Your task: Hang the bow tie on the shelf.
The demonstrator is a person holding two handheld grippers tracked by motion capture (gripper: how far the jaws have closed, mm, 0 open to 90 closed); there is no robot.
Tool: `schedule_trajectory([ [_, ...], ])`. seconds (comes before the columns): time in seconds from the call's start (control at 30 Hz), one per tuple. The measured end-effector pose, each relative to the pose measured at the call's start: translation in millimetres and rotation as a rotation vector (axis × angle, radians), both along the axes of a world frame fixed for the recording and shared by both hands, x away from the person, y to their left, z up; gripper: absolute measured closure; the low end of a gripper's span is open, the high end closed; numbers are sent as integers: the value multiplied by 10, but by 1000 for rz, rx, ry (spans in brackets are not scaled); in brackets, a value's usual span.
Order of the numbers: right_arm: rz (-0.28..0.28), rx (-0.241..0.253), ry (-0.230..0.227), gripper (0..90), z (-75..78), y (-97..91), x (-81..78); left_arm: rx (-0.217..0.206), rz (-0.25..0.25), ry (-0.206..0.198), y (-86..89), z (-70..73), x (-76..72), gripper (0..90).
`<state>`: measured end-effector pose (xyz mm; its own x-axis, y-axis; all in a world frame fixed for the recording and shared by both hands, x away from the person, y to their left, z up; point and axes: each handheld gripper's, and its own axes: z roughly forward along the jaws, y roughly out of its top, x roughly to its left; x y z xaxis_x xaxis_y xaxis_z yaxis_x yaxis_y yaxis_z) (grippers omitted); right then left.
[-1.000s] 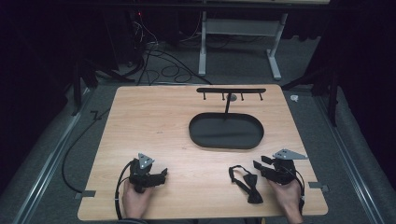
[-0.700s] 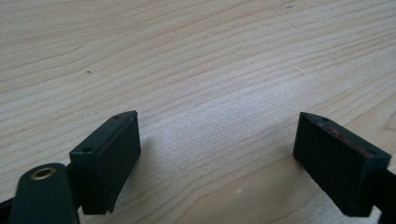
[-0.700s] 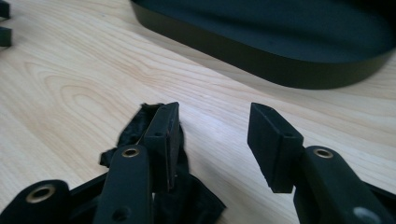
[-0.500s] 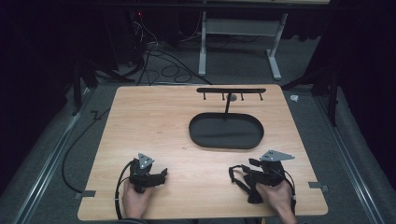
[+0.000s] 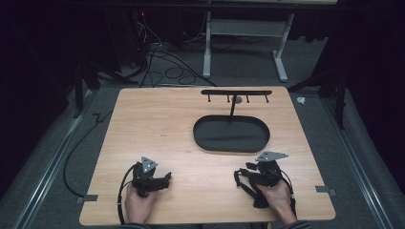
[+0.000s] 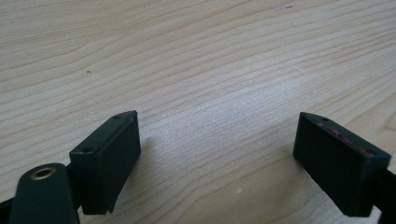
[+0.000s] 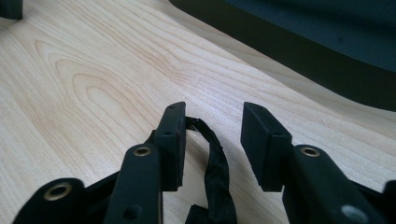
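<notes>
Right tongs (image 7: 212, 140) are closing around the black strap (image 7: 215, 172), which is lying on the worktop (image 5: 181, 129) near the front edge, just in front of the oval tray (image 5: 231, 135); pads are not yet pressing on it. Compared with a second ago, the right hand is sitting further left, over the strap. Left tongs (image 6: 217, 154) are resting released, empty. Judgement: grasp is imminent

Table (image 5: 157, 124): pale wood, on grey carpet.
Floor (image 5: 367, 157): grey carpet around the table.
White desk frame (image 5: 243, 43): beyond the table's far edge.
Cables (image 5: 162, 62): tangled left of that frame.
Surroundings: dark.
</notes>
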<state>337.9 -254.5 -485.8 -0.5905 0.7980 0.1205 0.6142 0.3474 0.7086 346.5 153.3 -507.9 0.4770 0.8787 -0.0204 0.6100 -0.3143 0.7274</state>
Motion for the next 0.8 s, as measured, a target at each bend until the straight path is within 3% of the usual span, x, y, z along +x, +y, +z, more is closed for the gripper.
schedule_trajectory([
  [0.37, 36, 2, 12, 853, -28, 2, 30, 0, 0, 0, 0, 0, 0, 153],
  [0.8, 37, 29, -15, 882, 25, -59, -11, 0, 0, 0, 0, 0, 0, 153],
])
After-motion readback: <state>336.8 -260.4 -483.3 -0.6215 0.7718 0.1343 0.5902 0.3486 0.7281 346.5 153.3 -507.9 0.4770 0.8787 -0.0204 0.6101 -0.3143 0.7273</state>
